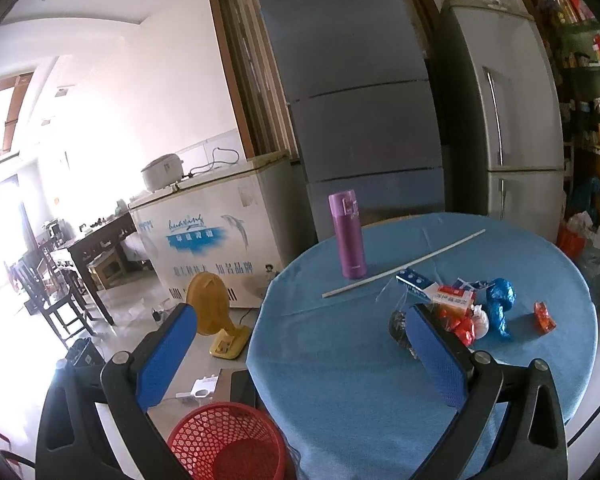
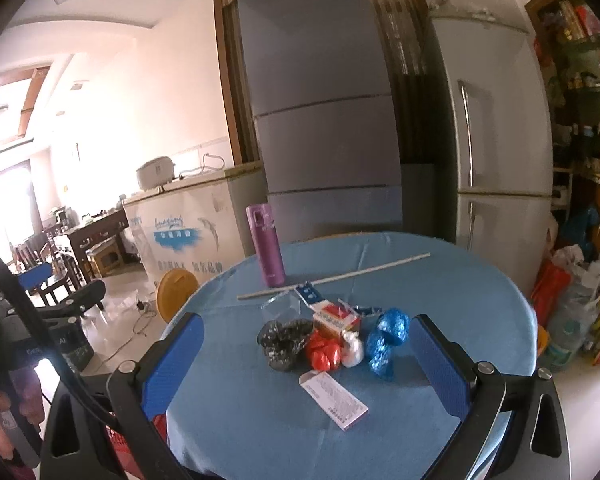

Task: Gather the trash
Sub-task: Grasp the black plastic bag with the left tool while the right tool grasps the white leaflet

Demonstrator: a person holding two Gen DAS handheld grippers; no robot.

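Both the left gripper point(image 1: 300, 356) and right gripper point(image 2: 306, 364) gape wide, empty, above the round blue-clothed table point(image 2: 460, 292). Crumpled wrappers and bags of trash point(image 2: 332, 340) cluster mid-table, clear of its edge; a red mesh basket point(image 1: 226, 442) stands beneath its rim.

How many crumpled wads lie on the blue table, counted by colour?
Black wad: 1
Red wads: 2, one apart, seen only from the left wrist
White wad: 1
Blue wads: 2, touching
Total: 6
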